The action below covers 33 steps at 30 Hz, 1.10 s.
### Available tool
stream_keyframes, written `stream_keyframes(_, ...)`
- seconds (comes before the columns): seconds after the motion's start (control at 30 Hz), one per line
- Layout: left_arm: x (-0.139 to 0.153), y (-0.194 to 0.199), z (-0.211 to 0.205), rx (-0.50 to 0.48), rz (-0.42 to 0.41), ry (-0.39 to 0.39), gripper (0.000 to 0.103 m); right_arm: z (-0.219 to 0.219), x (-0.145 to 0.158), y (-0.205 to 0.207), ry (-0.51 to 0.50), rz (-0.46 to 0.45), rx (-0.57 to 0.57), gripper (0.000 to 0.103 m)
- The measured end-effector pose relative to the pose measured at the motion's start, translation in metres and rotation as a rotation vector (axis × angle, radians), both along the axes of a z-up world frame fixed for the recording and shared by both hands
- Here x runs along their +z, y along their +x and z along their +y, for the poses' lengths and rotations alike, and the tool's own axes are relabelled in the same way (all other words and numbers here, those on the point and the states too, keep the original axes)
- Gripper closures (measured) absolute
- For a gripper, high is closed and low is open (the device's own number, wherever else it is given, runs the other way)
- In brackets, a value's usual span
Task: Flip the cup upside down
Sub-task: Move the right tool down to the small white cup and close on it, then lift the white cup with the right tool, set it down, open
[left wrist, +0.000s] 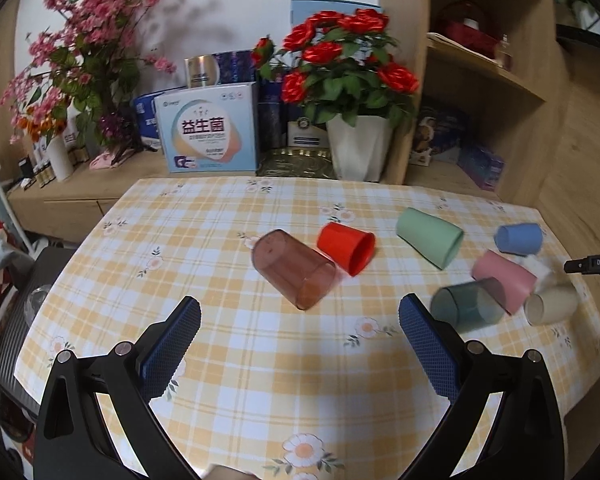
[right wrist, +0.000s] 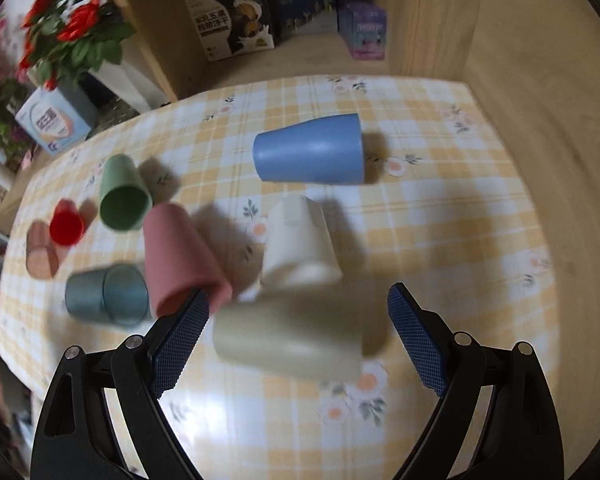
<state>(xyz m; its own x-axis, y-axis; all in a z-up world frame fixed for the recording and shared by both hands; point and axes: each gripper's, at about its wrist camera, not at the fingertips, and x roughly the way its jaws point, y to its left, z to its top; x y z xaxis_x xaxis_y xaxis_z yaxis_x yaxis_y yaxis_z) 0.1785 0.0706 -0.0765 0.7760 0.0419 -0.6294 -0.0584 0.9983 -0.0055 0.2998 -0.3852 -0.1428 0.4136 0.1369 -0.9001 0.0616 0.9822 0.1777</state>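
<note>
Several cups lie on their sides on the yellow checked tablecloth [left wrist: 260, 360]. In the left wrist view a translucent brown cup [left wrist: 294, 274] lies just beyond my open, empty left gripper [left wrist: 300, 324], with a red cup [left wrist: 346, 246], green cup [left wrist: 430, 236], teal cup [left wrist: 466, 304], pink cup [left wrist: 504, 278] and blue cup [left wrist: 518, 238] further right. In the right wrist view my right gripper [right wrist: 298, 306] is open, and a beige cup [right wrist: 288, 338] lies on the cloth between its fingers, untouched. A cream cup [right wrist: 300, 240], pink cup [right wrist: 182, 256] and blue cup [right wrist: 312, 150] lie beyond.
A wooden shelf unit [left wrist: 480, 80] stands at the table's far right. A rose pot [left wrist: 358, 148] and boxes [left wrist: 210, 128] line the sideboard behind the table. A dark chair [left wrist: 24, 300] is at the left edge.
</note>
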Motion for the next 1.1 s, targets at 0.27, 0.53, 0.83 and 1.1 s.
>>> stream_keyframes(0.27,-0.018,0.016,0.028,0.036,0.044,-0.009,0.006,0.003,-0.034,0.056,0.008,0.122,0.008,0.016)
stream_keyframes(0.53,-0.036,0.023,0.036,0.035,0.095,-0.044,0.006,0.009,-0.067,0.078,-0.023,0.241,0.019,0.016)
stream_keyframes(0.83,-0.037,0.023,0.036,0.026,0.092,-0.054,0.006,-0.001,-0.060,0.076,0.030,0.210,-0.043,0.046)
stream_keyframes(1.1,-0.025,0.016,0.037,0.015,0.060,-0.063,0.006,0.012,0.003,0.044,0.064,0.044,-0.037,0.046)
